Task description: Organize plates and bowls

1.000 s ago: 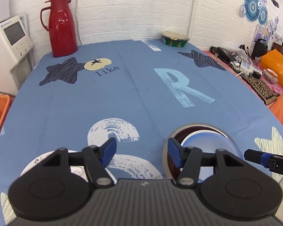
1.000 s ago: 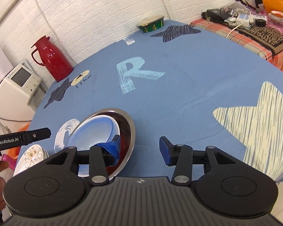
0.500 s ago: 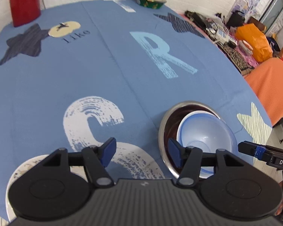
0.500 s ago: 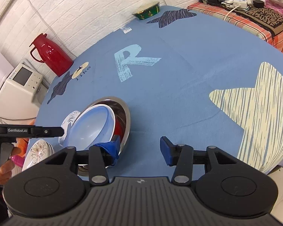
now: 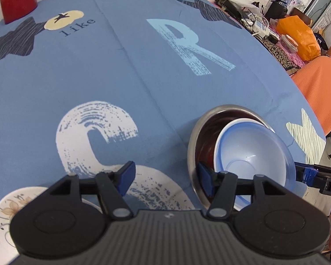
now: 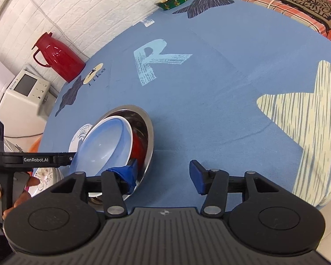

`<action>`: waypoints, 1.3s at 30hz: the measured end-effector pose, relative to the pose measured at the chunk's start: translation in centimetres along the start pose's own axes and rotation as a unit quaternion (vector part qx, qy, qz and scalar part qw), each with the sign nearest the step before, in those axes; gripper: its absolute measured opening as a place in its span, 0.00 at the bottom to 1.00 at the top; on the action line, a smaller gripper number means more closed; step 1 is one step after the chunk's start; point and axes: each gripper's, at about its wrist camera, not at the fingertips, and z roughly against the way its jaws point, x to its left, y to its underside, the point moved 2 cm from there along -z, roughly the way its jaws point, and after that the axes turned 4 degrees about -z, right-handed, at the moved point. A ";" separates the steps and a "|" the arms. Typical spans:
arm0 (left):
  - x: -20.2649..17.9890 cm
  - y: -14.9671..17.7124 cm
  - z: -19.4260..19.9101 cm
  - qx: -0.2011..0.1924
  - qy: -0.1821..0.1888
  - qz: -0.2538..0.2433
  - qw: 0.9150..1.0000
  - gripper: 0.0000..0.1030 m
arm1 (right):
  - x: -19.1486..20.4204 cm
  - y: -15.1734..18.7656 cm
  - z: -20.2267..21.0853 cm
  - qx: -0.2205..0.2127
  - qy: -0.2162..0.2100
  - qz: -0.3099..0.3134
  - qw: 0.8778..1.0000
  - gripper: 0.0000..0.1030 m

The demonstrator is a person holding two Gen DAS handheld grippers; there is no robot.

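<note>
Bowls (image 5: pixel 253 152) sit nested on the blue cloth (image 5: pixel 125 70): a pale blue one, tilted, lies inside a steel bowl (image 5: pixel 222 112) whose inner wall shows dark red. Printed on the cloth are "like" beside a cream blob, a large pale "R", a white brush-stroke "C" and striped stars. The left gripper's arm, seen from the right wrist, reads "GenRobot.AI"; the right gripper's arm, seen from the left wrist, shows only a "D".

A white plate (image 5: pixel 8 207) with a brown flower pattern lies at the near left edge of the cloth, partly under the left gripper (image 5: pixel 165 176). That gripper's jaws stand wide apart, holding nothing; its right fingertip is at the steel bowl's near-left rim, though touching cannot be judged.

The right gripper (image 6: pixel 163 172) is also spread wide and holds nothing. Its left fingertip lies over the near rims of the nested bowls; contact is unclear. A hand (image 6: pixel 2 196) grips the left tool's handle.

A red flask (image 6: pixel 59 57) and a green bowl (image 6: pixel 173 0) stand at the far edge.
</note>
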 end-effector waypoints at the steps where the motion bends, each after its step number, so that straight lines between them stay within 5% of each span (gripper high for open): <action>1: 0.1 0.0 0.0 -0.002 0.002 0.002 1.000 0.58 | -0.1 -0.1 -0.2 0.000 0.002 -0.002 1.000 0.37; 6: 0.3 0.0 -0.1 -0.003 0.010 0.004 1.000 0.58 | -0.5 -0.7 -1.2 -0.002 0.005 -0.007 1.000 0.41; 14: 0.4 0.4 0.0 0.005 0.013 0.001 1.000 0.59 | 0.1 -0.7 -1.7 -0.034 0.020 0.074 0.996 0.52; 28: -0.6 1.4 0.4 -0.003 -0.018 0.034 0.999 0.58 | 1.1 -0.7 -2.4 -0.026 0.059 0.091 0.994 0.54; 39: -2.1 3.3 1.1 -0.028 -0.066 0.133 0.989 0.58 | 2.6 -4.1 -4.7 0.103 0.081 0.188 0.973 0.56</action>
